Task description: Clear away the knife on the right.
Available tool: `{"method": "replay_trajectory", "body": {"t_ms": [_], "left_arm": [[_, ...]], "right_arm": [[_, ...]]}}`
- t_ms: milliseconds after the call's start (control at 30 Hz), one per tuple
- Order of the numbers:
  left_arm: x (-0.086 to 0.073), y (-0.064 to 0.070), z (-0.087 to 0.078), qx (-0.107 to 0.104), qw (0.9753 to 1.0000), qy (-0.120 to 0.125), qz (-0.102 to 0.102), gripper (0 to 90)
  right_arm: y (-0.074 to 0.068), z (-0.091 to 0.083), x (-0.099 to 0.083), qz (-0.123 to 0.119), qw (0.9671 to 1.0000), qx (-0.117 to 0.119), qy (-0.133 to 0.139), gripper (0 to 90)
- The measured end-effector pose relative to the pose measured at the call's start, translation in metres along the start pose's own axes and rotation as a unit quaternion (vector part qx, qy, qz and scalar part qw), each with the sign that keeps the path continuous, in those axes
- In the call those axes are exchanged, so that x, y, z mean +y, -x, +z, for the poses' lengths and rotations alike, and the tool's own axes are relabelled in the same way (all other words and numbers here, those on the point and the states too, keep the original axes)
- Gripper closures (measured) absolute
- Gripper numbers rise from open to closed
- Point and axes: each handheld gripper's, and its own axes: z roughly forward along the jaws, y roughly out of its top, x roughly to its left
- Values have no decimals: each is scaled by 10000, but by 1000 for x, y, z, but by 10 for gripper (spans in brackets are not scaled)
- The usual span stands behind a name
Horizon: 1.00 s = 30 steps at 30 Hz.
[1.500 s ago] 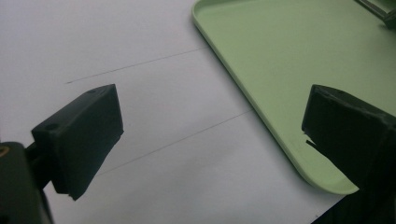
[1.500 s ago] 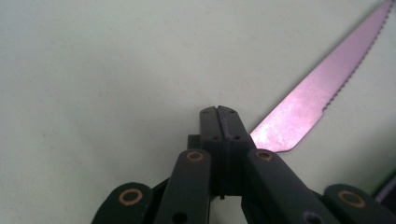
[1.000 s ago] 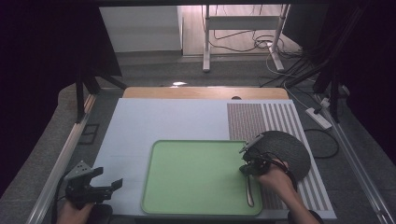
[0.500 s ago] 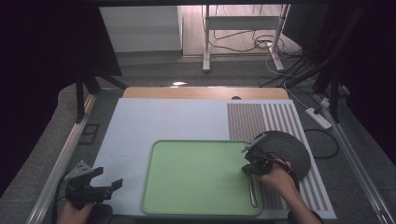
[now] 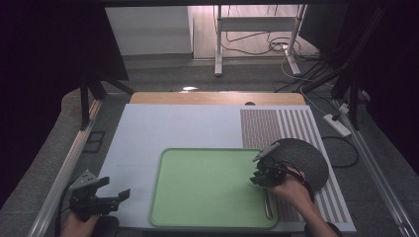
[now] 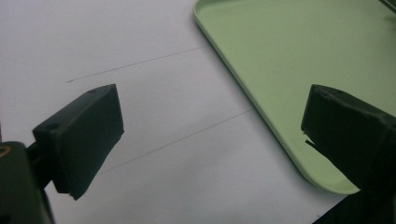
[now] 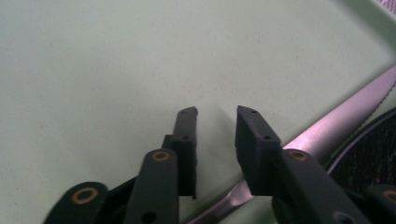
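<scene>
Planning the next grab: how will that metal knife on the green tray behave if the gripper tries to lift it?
The knife looks like smooth, shiny metal, so it is probably stiff and may slip between the jaws. It lies flat on the tray, so getting a jaw under it looks awkward; a push would likely slide it. The right gripper is slightly open beside it.

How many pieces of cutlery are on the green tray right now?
1: a metal knife lies along the green tray's right edge, just beneath the right gripper. Part of it is covered by the hand, which could hide more.
</scene>
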Motion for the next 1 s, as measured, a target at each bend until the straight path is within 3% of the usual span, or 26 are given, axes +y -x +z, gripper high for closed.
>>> {"method": "replay_trajectory", "body": {"t_ms": [700,1000], "left_arm": [[0,0,0,-6,10000,1,-22,57],[0,-1,0,-8,10000,2,-30,58]], "right_arm": [[-3,-21,0,148,9979,-69,624,383],[-2,-26,0,237,9957,-273,849,221]]}}
